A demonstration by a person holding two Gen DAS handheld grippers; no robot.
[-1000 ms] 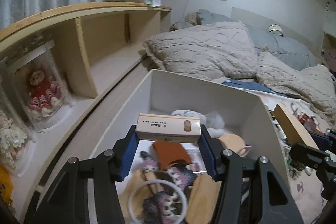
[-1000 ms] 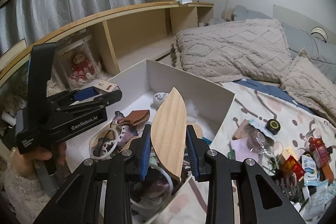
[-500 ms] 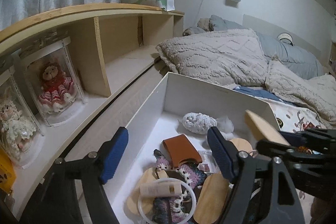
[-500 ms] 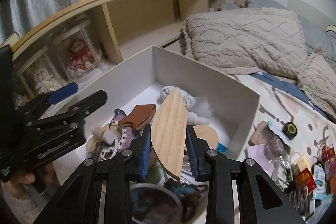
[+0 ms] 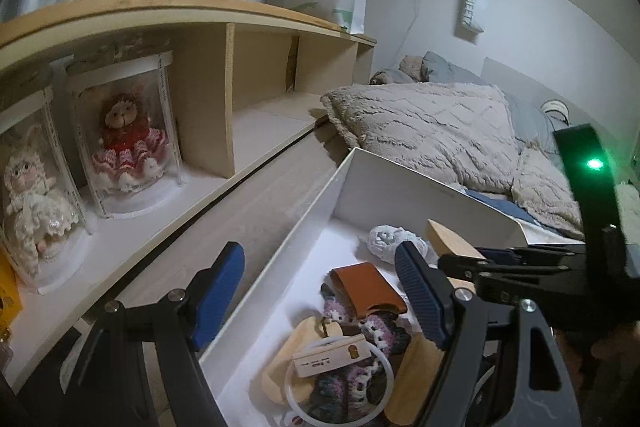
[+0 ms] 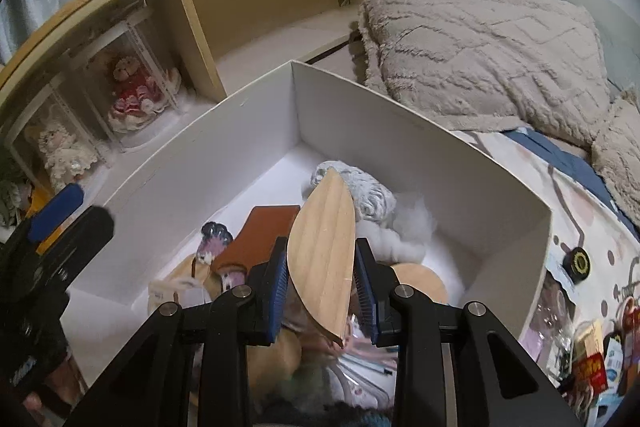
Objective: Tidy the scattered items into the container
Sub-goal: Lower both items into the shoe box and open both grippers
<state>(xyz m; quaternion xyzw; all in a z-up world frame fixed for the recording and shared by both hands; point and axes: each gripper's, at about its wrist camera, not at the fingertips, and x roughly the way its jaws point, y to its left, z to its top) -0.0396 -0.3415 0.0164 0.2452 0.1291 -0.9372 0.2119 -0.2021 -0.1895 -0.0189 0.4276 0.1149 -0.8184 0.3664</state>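
Note:
A white open box [image 5: 420, 195] [image 6: 400, 147] sits on the bed and holds several small items. My left gripper [image 5: 320, 291] is open and empty, straddling the box's left wall. A small cream carton [image 5: 330, 353] lies inside on a white ring. My right gripper [image 6: 322, 281] is shut on a leaf-shaped wooden piece [image 6: 324, 255] and holds it over the box interior; the piece's tip [image 5: 444, 239] shows in the left wrist view. A brown leather pouch [image 5: 368, 289] [image 6: 256, 239] and a white crocheted ball [image 6: 360, 187] lie in the box.
A wooden shelf [image 5: 248, 115] with two dolls in clear cases [image 5: 128, 135] stands left of the box. Beige pillows [image 6: 480, 51] lie behind it. Scattered small items [image 6: 584, 347] lie on the patterned sheet to the right.
My left gripper opened and dropped the cream carton into the box, then drew back to the left. My right gripper moved the wooden piece forward and lower over the box.

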